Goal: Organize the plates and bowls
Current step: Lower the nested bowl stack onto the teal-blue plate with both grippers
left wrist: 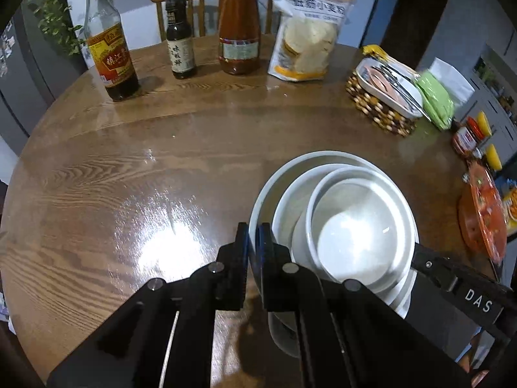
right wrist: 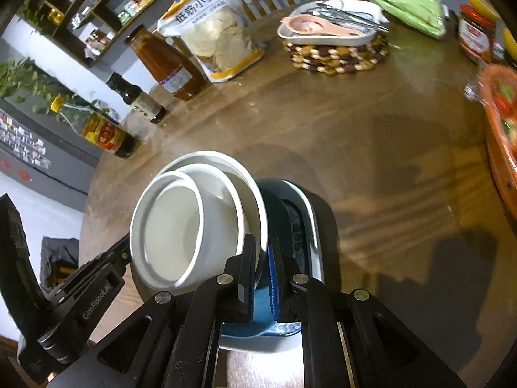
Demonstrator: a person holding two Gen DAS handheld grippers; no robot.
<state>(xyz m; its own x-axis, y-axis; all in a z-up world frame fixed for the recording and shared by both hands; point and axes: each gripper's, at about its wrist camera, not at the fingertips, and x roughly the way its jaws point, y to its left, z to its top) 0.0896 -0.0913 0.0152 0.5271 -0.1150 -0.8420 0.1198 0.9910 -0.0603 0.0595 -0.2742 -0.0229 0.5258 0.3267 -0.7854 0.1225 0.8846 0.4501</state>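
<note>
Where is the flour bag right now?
The flour bag stands at the table's far edge in both wrist views, between the tall sauce jar and the woven trivet.

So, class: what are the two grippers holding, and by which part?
Both grip the nested stack of white ceramic bowls by the outermost rim: left gripper on one side, right gripper opposite.

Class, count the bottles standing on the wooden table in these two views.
3. They stand in a row along the far edge: the yellow-capped vinegar bottle at left, the small dark sauce bottle beside it, then the tall orange sauce bottle next to the flour bag.
</note>
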